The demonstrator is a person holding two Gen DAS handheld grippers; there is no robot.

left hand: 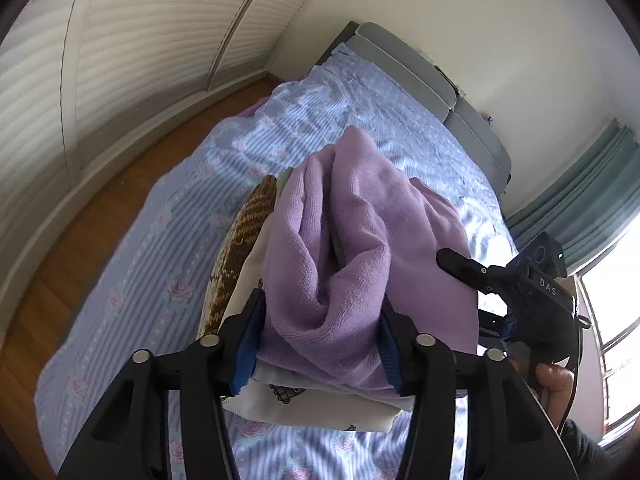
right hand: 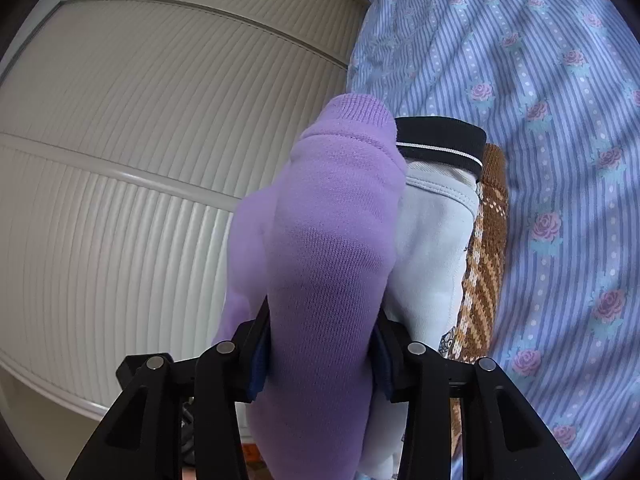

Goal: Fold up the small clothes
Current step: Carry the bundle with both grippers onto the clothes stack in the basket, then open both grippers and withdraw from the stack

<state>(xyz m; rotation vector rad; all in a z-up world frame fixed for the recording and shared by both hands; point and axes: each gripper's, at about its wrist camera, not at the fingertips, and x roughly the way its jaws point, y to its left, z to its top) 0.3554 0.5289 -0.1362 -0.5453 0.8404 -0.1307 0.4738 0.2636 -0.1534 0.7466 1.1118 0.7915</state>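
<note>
both tools grip purple garment [left hand: 352, 240] (bunched).

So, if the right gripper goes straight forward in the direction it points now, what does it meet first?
The right gripper is already shut on the purple garment, which fills the line ahead. Past its ribbed end, probably the white slatted wardrobe door or the edge of the bedsheet; depth is unclear.

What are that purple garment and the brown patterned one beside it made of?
The purple garment looks like a soft, matte fine knit, perhaps cotton or fleece: tiny loops show and its cuff is ribbed. The brown patterned garment seems a chunkier yarn knit, maybe wool or acrylic, with visible stitches forming a cream and tan pattern.
</note>
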